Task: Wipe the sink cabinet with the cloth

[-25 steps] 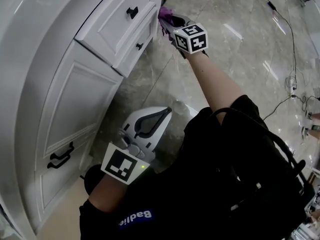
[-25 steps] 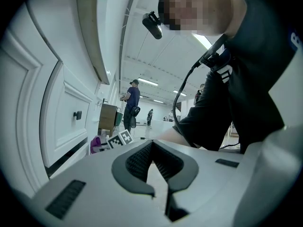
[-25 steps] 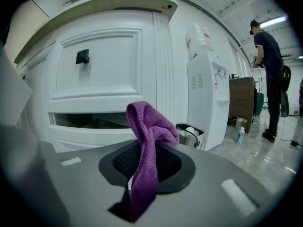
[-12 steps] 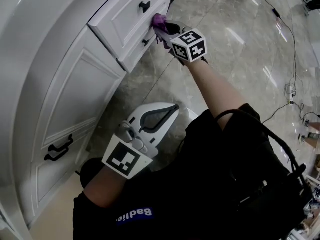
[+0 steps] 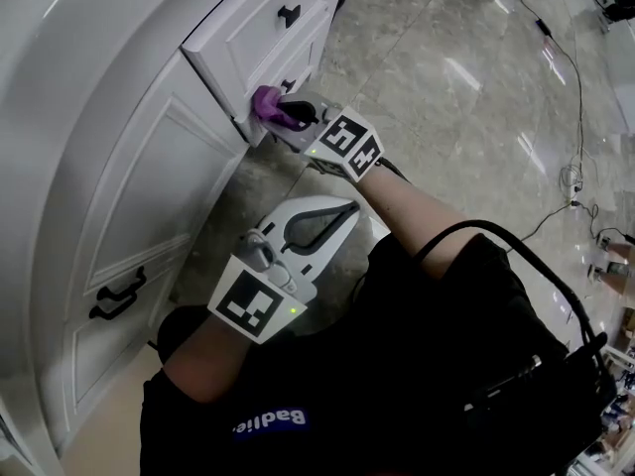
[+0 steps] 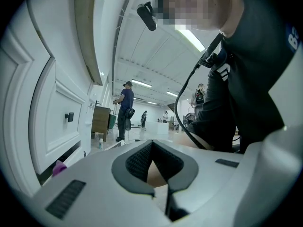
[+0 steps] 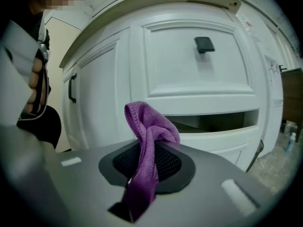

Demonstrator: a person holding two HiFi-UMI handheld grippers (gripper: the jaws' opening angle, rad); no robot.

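Two grippers show, one held low and one reaching forward. Nearest the person's body, the left gripper (image 5: 340,213) hangs over the floor, clear of the cabinet. Its jaws are closed together with nothing between them.

Beyond it, the right gripper (image 5: 290,119) is stretched out on a bare forearm. Its jaws are clamped on the purple cloth (image 5: 267,104), which bunches up in a folded hump above the pads. From the head view, the cloth lies against the bottom corner of the lower drawer (image 5: 283,62), just where that drawer meets the door (image 5: 149,196) of the white sink cabinet (image 5: 60,117). The right gripper view shows this drawer standing slightly open, with a dark gap above its front.

Higher up, the upper drawer (image 5: 260,16) is shut and carries a small black knob (image 5: 288,14). The door has a black handle (image 5: 117,300) near its low end.

Farther off, glossy marbled floor (image 5: 446,67) spreads away, with thin cables (image 5: 577,107) trailing across it.
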